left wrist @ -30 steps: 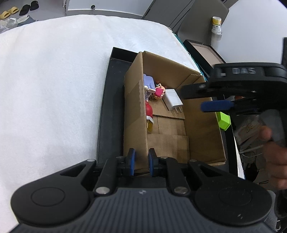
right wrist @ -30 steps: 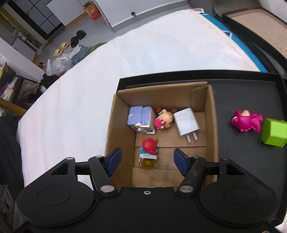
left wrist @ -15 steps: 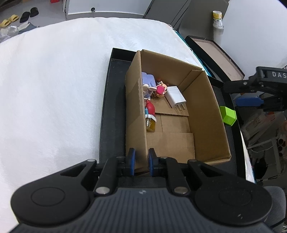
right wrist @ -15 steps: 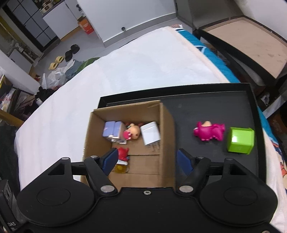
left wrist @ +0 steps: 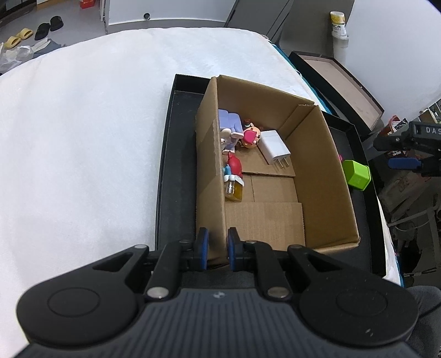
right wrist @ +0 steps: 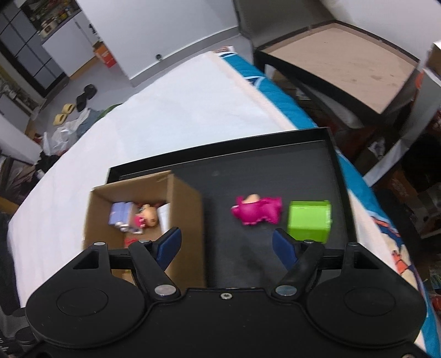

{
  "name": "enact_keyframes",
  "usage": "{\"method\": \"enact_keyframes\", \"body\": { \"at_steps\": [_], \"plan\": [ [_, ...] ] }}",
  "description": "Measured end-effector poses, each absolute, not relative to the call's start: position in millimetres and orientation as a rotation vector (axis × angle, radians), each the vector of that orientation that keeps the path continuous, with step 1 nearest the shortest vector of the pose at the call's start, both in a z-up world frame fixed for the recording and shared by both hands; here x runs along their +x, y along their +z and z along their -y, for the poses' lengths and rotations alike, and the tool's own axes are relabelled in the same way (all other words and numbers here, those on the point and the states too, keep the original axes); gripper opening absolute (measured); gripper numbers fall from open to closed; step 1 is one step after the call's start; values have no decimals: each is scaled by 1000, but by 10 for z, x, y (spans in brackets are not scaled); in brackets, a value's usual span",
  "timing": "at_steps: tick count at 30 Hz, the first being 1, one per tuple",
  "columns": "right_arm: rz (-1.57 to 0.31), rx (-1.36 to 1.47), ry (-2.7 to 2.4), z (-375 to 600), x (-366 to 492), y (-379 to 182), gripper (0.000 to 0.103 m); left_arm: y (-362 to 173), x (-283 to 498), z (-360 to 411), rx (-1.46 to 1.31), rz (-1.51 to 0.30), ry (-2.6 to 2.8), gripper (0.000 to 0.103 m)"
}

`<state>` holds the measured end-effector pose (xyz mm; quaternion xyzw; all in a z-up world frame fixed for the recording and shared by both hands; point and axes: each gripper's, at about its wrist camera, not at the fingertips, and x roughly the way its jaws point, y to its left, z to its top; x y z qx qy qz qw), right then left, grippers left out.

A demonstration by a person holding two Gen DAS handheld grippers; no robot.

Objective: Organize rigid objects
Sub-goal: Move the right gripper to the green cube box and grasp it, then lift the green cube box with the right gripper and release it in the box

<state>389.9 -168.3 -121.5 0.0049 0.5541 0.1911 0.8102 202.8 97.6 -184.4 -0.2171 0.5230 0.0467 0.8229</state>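
Your right gripper (right wrist: 226, 242), jaws spread and empty, has swung off the box (left wrist: 209, 170) your left gripper (left wrist: 217, 247) clamps; pink toy (right wrist: 256, 210) ahead is next.

Bright, even light; fisheye-warped edges

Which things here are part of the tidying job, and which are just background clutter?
Job:
- cardboard box, left claw shut on its wall
- toys and white charger inside
- pink toy and green cube on the black tray
- right claw, open

Lying about:
- slippers
- brown-lined tray
- bottle
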Motion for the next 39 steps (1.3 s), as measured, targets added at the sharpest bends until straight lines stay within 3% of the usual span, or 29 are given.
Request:
{"method": "enact_keyframes", "body": {
  "at_steps": [16, 20, 29, 31, 33, 39],
  "plan": [
    [-1216, -61, 219, 2112, 4234, -1773, 72, -1839, 2077, -903, -436, -1132, 133, 13],
    [-1238, -60, 208, 2132, 4289, -1914, 80, -1851, 2100, -889, -434, -1140, 139, 13],
    [-1255, -86, 206, 2048, 4359, -2088, 80, -1868, 2117, -891, -436, -1148, 143, 13],
    [-1258, -94, 203, 2028, 4377, -2132, 76, -1874, 2118, -894, -438, -1149, 142, 13],
    [-1253, -101, 201, 2019, 4374, -2144, 55, -1877, 2121, -892, -436, -1150, 141, 13],
    [-1225, -109, 185, 2027, 4339, -2074, 54, -1878, 2117, -896, -440, -1149, 140, 13]
  ]
}}
